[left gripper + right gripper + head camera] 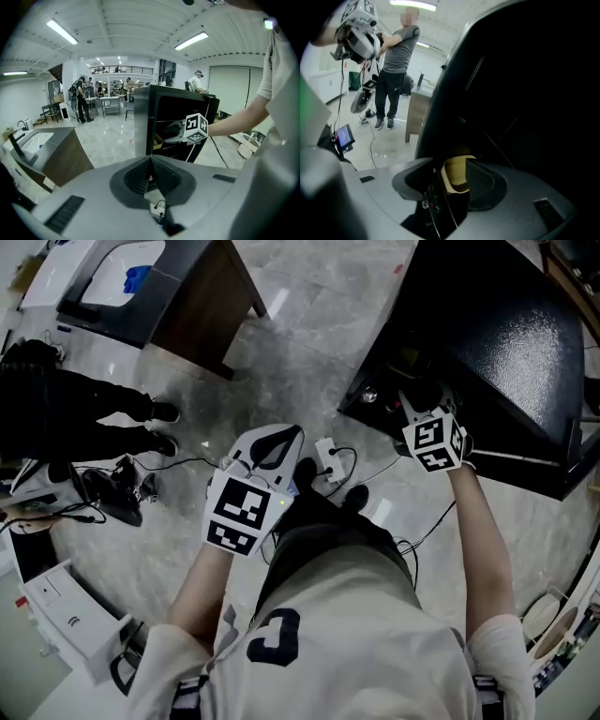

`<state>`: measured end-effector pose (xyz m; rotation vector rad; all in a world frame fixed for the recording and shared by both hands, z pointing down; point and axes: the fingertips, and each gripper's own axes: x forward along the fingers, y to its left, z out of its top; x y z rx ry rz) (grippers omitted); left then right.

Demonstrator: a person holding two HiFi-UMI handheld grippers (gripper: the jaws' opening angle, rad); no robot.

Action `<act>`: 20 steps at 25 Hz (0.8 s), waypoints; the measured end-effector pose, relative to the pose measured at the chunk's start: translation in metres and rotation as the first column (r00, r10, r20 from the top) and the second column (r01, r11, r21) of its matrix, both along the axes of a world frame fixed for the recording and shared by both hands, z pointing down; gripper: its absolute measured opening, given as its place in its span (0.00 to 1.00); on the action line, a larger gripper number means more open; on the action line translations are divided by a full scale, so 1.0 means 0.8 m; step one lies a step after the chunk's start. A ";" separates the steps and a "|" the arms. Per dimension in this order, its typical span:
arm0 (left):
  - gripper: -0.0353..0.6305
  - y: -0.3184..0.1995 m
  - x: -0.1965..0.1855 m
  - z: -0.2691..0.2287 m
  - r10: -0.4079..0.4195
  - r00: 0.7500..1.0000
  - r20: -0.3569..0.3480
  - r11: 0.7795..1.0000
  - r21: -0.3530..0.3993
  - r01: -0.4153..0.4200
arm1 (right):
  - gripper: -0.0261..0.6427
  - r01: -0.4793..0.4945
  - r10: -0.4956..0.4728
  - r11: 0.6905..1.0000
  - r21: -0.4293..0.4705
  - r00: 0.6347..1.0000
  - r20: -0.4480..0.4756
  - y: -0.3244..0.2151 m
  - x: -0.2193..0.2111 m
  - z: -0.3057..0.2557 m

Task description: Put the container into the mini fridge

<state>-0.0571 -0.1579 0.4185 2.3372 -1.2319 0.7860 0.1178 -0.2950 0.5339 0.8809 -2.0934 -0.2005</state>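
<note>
My right tool point(449, 171) was reaching into the open black mini fridge point(506, 334) with its jaws spread wide. The cream-coloured container point(453, 174) sat on a shelf inside the fridge, just beyond the jaw tips and in the gap between them. It lay close against the right-hand jaw, which hid part of its side, so I could not tell whether that jaw touched it. The left-hand jaw stood clear of it, and nothing was pinched. In the left gripper view the container showed as a yellowish shape on the shelf, just beside the right tool's tips.

My left tool point(150, 165) hung in front of my body, well apart from the fridge, pointing towards its open front. Its jaws were pressed together with nothing between them.

On the grey marble floor point(309, 343) near my feet lay a white power strip point(328, 460) with black cables running off it. A wood-sided bench point(202, 306) with a white basin point(122, 273) in its top stood to the left of the fridge. A person in dark clothes point(75, 418) stood further left.
</note>
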 end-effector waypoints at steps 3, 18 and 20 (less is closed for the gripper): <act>0.14 0.004 0.009 -0.004 -0.011 1.000 0.004 1.000 0.020 0.011 | 0.35 -0.012 0.012 1.000 0.003 0.997 0.071 0.017 -0.003 -0.015; 0.14 0.015 0.098 -0.058 0.035 0.999 -0.010 0.991 0.126 -0.034 | 0.30 0.082 0.071 0.958 -0.274 0.861 0.504 0.114 -0.031 -0.088; 0.14 0.015 0.109 -0.063 0.043 0.999 -0.007 0.990 0.138 -0.042 | 0.15 0.134 0.056 0.948 -0.289 0.822 0.567 0.126 -0.029 -0.107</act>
